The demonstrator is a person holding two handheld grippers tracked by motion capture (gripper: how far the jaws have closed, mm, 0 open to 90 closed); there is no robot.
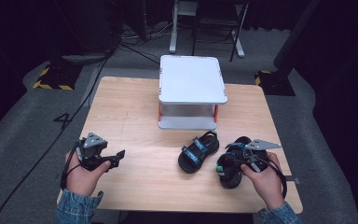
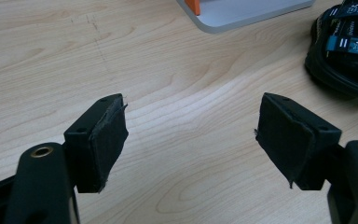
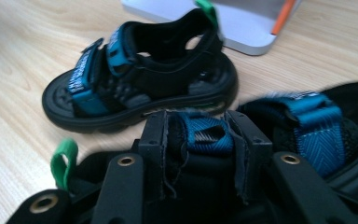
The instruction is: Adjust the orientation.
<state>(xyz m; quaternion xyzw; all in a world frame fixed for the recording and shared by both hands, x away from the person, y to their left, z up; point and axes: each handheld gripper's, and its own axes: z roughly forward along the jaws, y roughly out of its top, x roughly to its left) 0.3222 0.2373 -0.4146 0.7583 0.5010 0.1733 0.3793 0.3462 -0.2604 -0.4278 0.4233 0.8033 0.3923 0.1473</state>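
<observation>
Pale wood of the table (image 1: 135, 116) is being worked over in a dark room, with a white two-tier rack (image 1: 192, 79) standing empty at the far side. One black-and-blue sandal (image 1: 196, 151) is lying untouched just before the rack. The second sandal (image 3: 307, 126), near the table's right edge, is being clamped by the right gripper (image 3: 200, 135), jaws pinched on its blue strap. The left gripper (image 2: 191, 140) is being held wide open, nothing between its pads. Judged so far: one grasp is being made, and both sandals are yet to be shelved.

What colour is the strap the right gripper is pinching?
Blue, on a black sandal; the right gripper view shows the strap best.
</observation>
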